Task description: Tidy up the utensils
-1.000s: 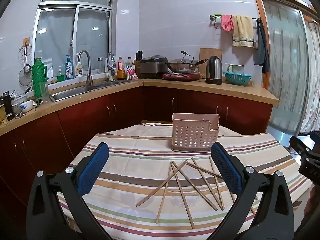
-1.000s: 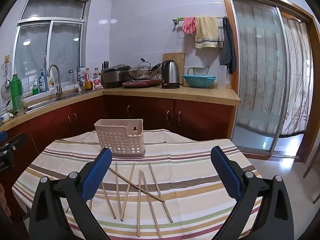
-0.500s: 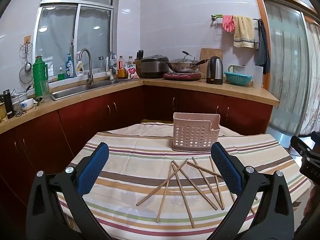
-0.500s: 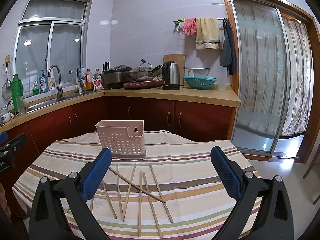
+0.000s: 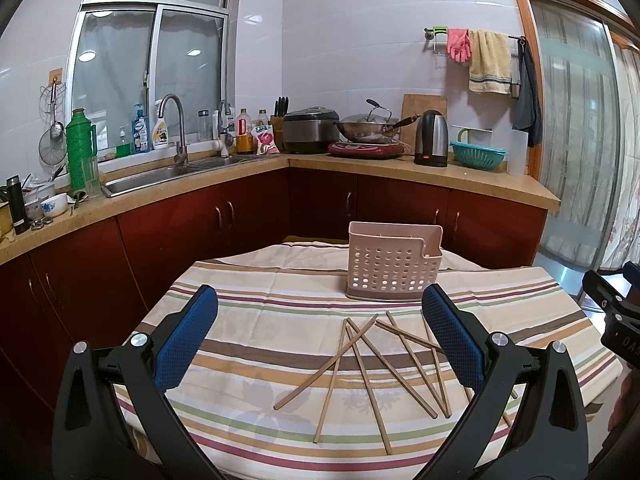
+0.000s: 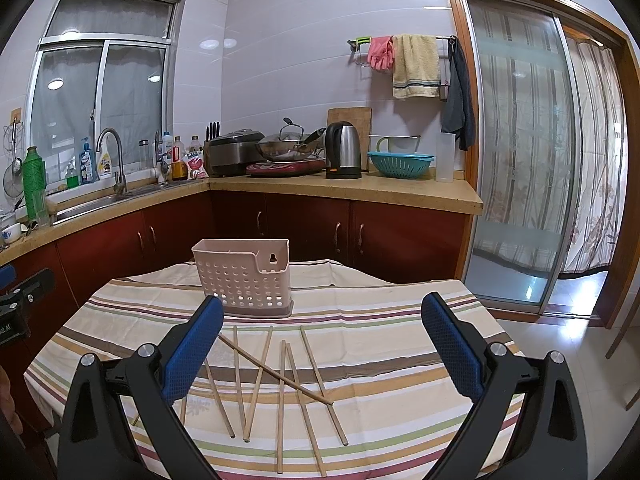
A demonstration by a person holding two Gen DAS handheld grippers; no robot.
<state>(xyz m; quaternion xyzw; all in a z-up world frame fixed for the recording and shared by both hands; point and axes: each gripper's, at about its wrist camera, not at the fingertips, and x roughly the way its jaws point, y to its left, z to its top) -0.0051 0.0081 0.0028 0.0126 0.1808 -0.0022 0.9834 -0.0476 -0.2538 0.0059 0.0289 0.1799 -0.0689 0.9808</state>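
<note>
Your left gripper [image 5: 320,336] is spread wide and holds nothing; your right gripper [image 6: 322,344] is just as wide and equally bare. Both hang above the striped tablecloth [image 5: 248,320], where the wooden chopsticks [image 5: 372,364] lie loose and crossed. The pink perforated holder [image 5: 394,268] stands upright just beyond them. Your left view catches the right gripper's black body at its right edge, and the whole sink [image 5: 160,176]. Your right view alone shows the sliding glass door [image 6: 516,160] and bare floor [image 6: 568,344].
</note>
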